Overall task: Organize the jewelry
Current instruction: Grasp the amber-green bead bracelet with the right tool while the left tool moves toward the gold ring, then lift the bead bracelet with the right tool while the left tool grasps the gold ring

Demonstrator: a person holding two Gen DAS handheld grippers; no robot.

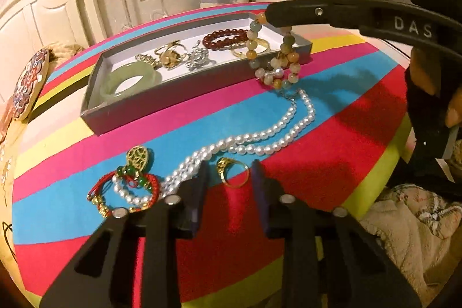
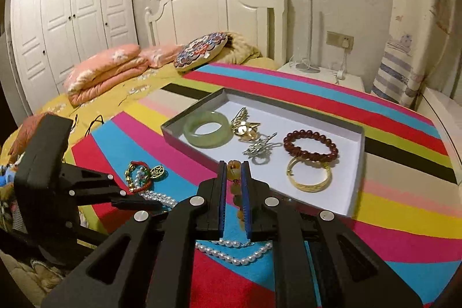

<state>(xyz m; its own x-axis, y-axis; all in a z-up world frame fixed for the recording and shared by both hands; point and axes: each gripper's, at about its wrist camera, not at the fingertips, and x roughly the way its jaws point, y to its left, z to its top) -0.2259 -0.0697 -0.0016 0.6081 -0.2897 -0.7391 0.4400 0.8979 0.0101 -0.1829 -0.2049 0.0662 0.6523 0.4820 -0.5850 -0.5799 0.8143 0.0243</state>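
A small gold ring point(image 1: 232, 172) lies on the striped cloth between the fingers of my left gripper point(image 1: 229, 173), which stands open with narrow gaps on both sides of the ring. My right gripper point(image 2: 233, 165) is shut on a string of amber, green and cream beads point(image 1: 271, 57), which dangles over the near right corner of the grey tray point(image 1: 138, 111). In the left wrist view the right gripper point(image 1: 271, 16) reaches in from the upper right. A pearl necklace point(image 1: 260, 137) lies on the cloth below the hanging beads.
The tray point(image 2: 353, 192) holds a jade bangle point(image 2: 208, 129), gold brooches point(image 2: 245, 129), a silver brooch point(image 2: 258, 147), a dark red bead bracelet point(image 2: 310, 145) and a gold bangle point(image 2: 309, 175). A red cord bracelet point(image 1: 124, 186), gold pendant point(image 1: 138, 156) and short pearl strand lie left of the ring.
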